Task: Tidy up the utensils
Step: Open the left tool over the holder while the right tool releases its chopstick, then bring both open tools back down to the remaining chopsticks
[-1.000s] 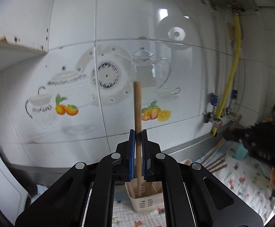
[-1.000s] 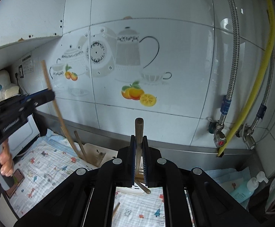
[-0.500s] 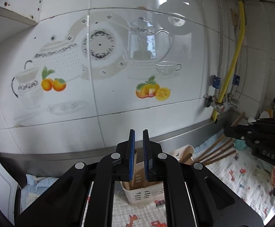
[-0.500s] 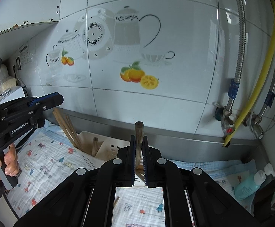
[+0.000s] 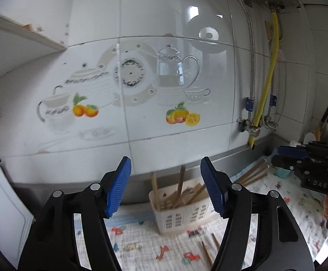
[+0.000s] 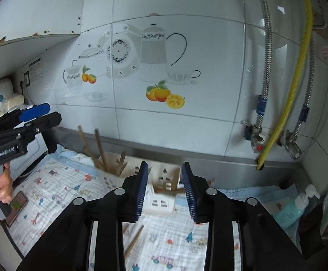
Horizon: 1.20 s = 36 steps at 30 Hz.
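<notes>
**Wooden utensils dropped into the caddy — both tools letting go**

Left gripper (image 5: 165, 186) has jaws opening wide, nothing between them. Right gripper (image 6: 164, 188) is opening too, narrower, also empty. Release step, I'd say. White caddy (image 5: 182, 214) sits on the printed cloth (image 5: 141, 248) by the wall; its wooden sticks (image 5: 181, 180) stand handle-up, leaning. Next — likely the loose chopsticks (image 5: 206, 251) lying flat, long axis running toward the caddy.

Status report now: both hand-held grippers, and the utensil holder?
Left hand-held gripper opening, empty. Right hand-held gripper opening, empty. Wooden utensils stand in white holder. Nothing blocking.
</notes>
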Tool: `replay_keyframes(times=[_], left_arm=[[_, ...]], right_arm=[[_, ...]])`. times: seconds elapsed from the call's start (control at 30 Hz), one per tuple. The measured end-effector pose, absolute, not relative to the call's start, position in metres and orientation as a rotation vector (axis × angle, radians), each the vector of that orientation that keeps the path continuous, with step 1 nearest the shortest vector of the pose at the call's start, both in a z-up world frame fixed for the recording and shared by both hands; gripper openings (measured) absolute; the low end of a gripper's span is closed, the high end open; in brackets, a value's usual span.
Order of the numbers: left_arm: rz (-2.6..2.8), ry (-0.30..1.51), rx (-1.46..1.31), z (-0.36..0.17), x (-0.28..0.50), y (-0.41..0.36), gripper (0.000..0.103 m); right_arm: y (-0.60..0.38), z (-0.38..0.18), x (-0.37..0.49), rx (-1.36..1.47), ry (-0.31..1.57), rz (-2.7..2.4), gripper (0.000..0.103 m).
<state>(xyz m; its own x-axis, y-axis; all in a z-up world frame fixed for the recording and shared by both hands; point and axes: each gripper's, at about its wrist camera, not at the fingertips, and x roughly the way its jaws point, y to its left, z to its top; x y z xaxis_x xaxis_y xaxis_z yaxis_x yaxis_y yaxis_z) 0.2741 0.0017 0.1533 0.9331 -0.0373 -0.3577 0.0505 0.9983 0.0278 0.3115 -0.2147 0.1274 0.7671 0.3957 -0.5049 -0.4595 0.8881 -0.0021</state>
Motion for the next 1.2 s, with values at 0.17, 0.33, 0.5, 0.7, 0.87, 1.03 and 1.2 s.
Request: replay_keyframes(times=[0.17, 0.33, 0.5, 0.7, 0.87, 1.03, 1.2], left_arm=[[-0.025, 0.401, 0.031, 0.129, 0.236, 0.005, 0.079], [-0.005, 0.436, 0.056, 0.098, 0.203, 0.002, 0.09], [0.02, 0.488, 0.084, 0.062, 0.175, 0.002, 0.094], [0.063, 0.571, 0.069, 0.026, 0.155, 0.017, 0.094], [0.093, 0.628, 0.037, 0.002, 0.145, 0.033, 0.094], [0.129, 0.657, 0.044, -0.017, 0.138, 0.04, 0.094], [0.135, 0.674, 0.065, -0.03, 0.135, 0.042, 0.094]], right_arm=[[-0.219, 0.102, 0.269, -0.133, 0.542, 0.465, 0.037], [-0.213, 0.06, 0.228, -0.166, 0.586, 0.442, 0.049], [-0.2, 0.014, 0.196, -0.176, 0.658, 0.434, 0.054], [-0.185, -0.029, 0.169, -0.177, 0.731, 0.424, 0.054], [-0.18, -0.05, 0.157, -0.137, 0.78, 0.409, 0.054], [-0.176, -0.064, 0.154, -0.085, 0.814, 0.399, 0.054], [-0.17, -0.075, 0.158, -0.048, 0.843, 0.39, 0.047]])
